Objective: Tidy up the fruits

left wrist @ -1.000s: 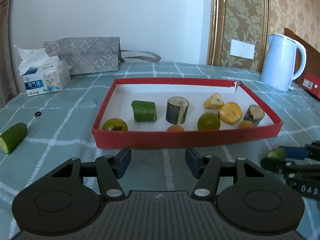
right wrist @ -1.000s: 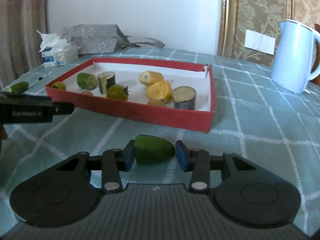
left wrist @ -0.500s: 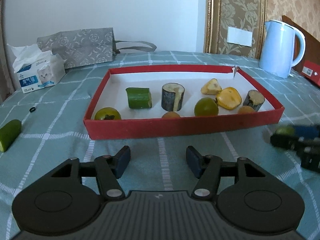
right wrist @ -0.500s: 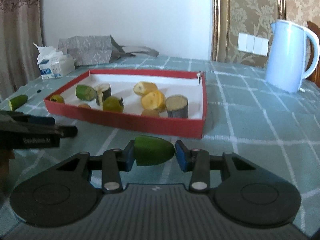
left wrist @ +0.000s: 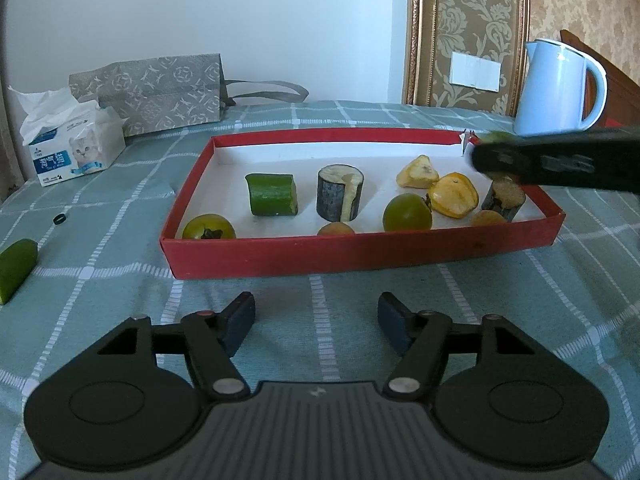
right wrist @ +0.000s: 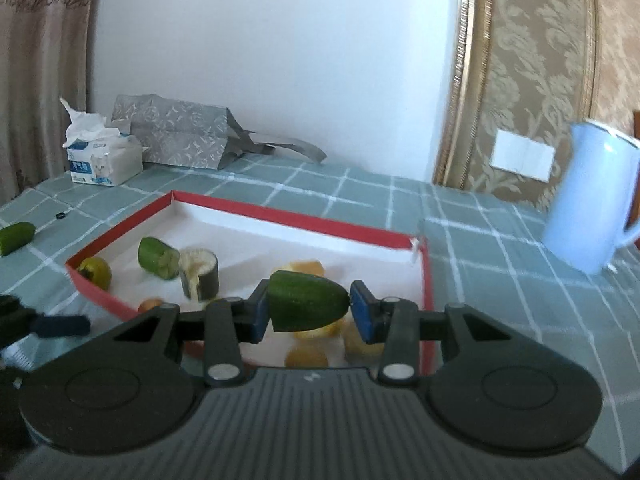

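A red box with a white floor lies on the checked cloth and holds several fruit and vegetable pieces. My right gripper is shut on a green cucumber end piece and hangs over the box's near right part. In the left wrist view that gripper shows as a blurred dark bar above the box's right end. My left gripper hovers over the cloth in front of the box, its jaws opening with nothing between them. Another cucumber piece lies on the cloth to the left.
A pale blue kettle stands at the right rear. A tissue box and a grey patterned bag sit at the back left. A small black ring lies left of the box.
My right gripper has risen from the cloth with the cucumber end piece and moved in over the red box. My left gripper's jaws have spread wider.
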`<state>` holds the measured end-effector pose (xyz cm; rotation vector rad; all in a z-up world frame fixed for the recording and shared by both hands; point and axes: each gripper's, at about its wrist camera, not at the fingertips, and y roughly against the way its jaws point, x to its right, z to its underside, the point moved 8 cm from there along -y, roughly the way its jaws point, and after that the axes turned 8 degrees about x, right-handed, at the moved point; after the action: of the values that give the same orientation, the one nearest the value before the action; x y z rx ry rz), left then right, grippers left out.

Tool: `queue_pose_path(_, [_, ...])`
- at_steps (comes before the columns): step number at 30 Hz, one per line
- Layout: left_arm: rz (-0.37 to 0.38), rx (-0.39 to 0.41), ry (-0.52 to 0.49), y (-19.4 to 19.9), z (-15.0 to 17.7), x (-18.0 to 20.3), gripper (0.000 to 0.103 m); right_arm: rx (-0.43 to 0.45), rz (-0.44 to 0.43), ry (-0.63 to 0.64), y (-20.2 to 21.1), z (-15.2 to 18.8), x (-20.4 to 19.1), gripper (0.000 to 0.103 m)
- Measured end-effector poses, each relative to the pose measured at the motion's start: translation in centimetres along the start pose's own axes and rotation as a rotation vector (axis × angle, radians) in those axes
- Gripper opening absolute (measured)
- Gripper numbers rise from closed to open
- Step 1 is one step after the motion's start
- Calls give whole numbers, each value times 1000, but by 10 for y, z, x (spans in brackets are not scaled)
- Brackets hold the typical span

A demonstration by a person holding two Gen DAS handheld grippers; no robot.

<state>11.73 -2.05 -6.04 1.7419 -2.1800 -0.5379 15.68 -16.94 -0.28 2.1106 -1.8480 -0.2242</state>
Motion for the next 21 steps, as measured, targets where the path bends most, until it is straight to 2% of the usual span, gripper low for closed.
queue_pose_path(5, [6,-1,11,0,0,-1,68,-56,-10,53,-41,2,-21,40])
queue_pose_path(9, [15,-2,20,0,0,-1,71,-67,-15,27,-50,9,-22,39])
queue_pose_path(10, [17,-3,21,0,0,-1,72,-61,-14,25,-49,9,-21,43])
queue_pose_path(11, [18,-3,19,0,0,-1,72,-48,-3,25,-46,9,-19,55])
queue_pose_path(15, [15,-4,12,0,0,0,72,-1,5,-25,-30,2,-10,62])
queue_pose_path(16, [14,-3,12,0,0,0,72,11,13,-41,-24,0,-6,68])
queue_pose_path(17, [11,-3,11,0,0,0,73,22,34,-58,-18,-1,-2,79])
queue_pose_path(19, [4,3,15,1,-1,-1,73,39,75,-77,-6,1,4,91])
queue_pose_path(21, [6,13,26,4,-2,-2,73,50,97,-94,6,6,5,96])
